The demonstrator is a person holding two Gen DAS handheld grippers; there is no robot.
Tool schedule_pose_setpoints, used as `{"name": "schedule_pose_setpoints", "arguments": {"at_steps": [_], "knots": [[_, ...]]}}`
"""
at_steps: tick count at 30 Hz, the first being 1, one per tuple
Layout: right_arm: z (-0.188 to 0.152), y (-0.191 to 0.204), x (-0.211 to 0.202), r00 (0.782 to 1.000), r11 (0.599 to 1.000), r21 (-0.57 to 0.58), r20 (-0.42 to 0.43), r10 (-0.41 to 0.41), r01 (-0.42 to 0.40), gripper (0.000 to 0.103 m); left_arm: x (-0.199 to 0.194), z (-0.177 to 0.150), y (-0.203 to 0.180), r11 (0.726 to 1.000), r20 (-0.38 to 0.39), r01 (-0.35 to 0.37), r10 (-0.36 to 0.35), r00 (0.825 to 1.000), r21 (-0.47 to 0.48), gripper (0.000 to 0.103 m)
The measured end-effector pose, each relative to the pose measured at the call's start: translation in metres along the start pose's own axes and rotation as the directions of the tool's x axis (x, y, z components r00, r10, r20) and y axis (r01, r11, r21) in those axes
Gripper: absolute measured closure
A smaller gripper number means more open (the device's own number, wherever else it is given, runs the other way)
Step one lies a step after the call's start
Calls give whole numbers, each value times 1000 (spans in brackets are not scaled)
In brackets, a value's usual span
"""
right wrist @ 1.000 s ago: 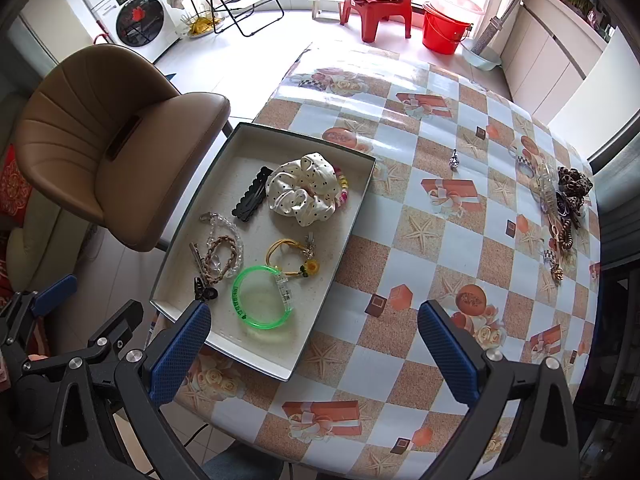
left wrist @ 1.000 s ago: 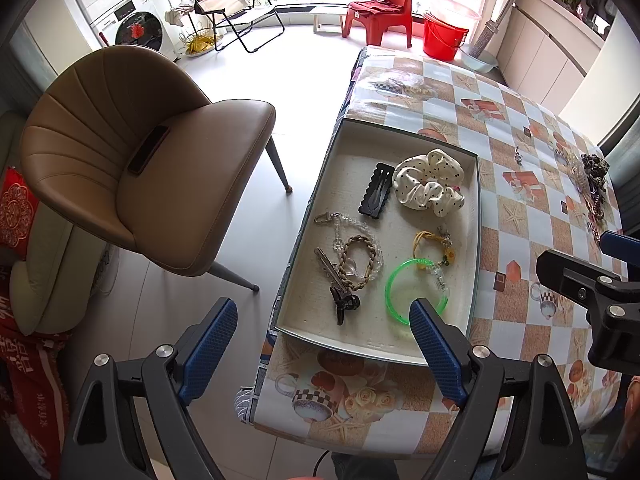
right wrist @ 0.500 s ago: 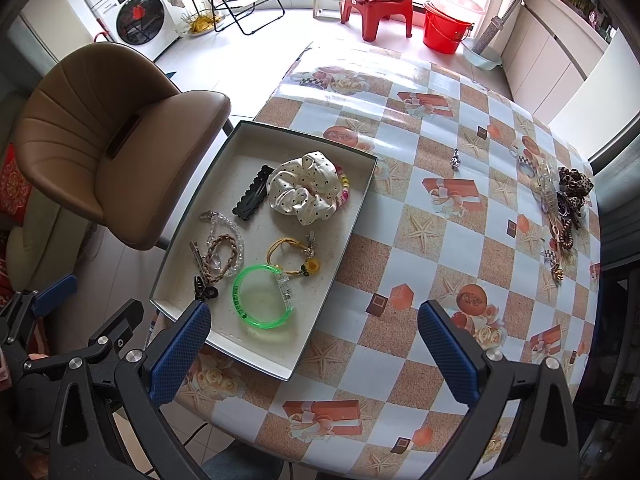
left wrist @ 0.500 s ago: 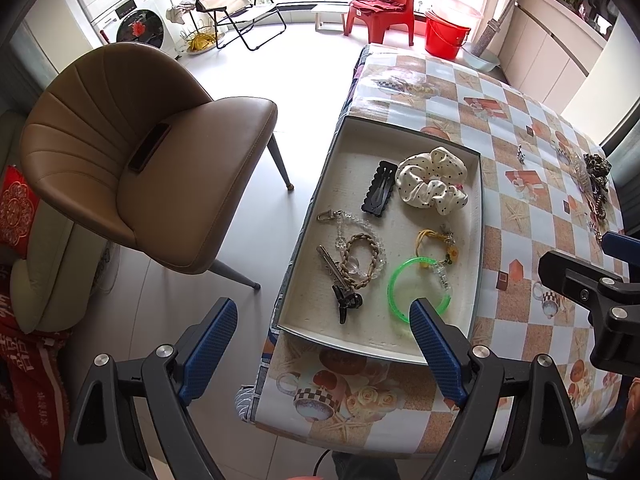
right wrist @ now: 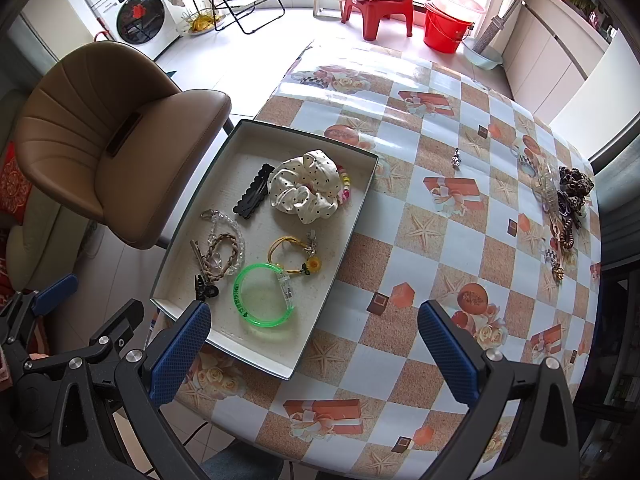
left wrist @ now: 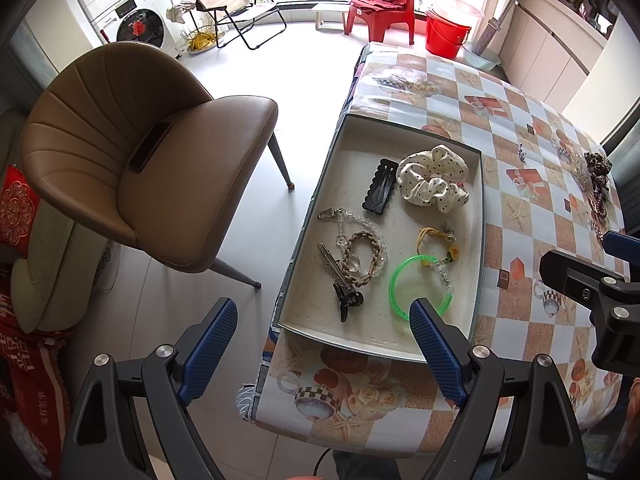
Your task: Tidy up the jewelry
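Observation:
A shallow white tray (left wrist: 316, 328) (right wrist: 332, 272) sits at the table's near left edge. It holds a polka-dot scrunchie (left wrist: 432, 184) (right wrist: 304, 188), a black hair clip (left wrist: 380, 191) (right wrist: 252, 196), a braided bracelet (left wrist: 362, 254) (right wrist: 220, 256), a yellow charm cord (left wrist: 436, 240) (right wrist: 292, 252) and a green bangle (left wrist: 420, 286) (right wrist: 264, 296). A pile of loose jewelry (right wrist: 564, 208) (left wrist: 596, 188) lies at the far right of the table. A small silver charm (right wrist: 456, 157) lies alone. My left gripper (left wrist: 324, 348) and right gripper (right wrist: 316, 348) are both open and empty, hovering above the table's near edge.
A brown upholstered chair (left wrist: 132, 168) (right wrist: 100, 160) stands left of the table with a dark phone-like object on its seat. A sofa (left wrist: 36, 272) is at far left. A red bucket (right wrist: 448, 28), a red stool and a folding chair stand by the window.
Both grippers have stayed open. The views shift only slightly; nothing on the table has moved.

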State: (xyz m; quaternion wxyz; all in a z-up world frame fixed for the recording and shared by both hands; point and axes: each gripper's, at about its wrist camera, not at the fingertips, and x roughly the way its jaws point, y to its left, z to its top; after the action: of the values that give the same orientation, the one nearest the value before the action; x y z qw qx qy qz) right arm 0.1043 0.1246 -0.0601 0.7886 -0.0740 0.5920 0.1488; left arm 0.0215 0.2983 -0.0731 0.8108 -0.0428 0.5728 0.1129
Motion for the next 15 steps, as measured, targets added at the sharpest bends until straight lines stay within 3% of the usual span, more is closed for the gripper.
{"name": "schedule_pose_setpoints", "arguments": {"at_steps": [15], "knots": [[0, 0, -1, 1000, 1000, -1, 0, 0, 0, 0, 0, 0, -1, 1000, -1, -5, 5, 1000, 1, 13]]}}
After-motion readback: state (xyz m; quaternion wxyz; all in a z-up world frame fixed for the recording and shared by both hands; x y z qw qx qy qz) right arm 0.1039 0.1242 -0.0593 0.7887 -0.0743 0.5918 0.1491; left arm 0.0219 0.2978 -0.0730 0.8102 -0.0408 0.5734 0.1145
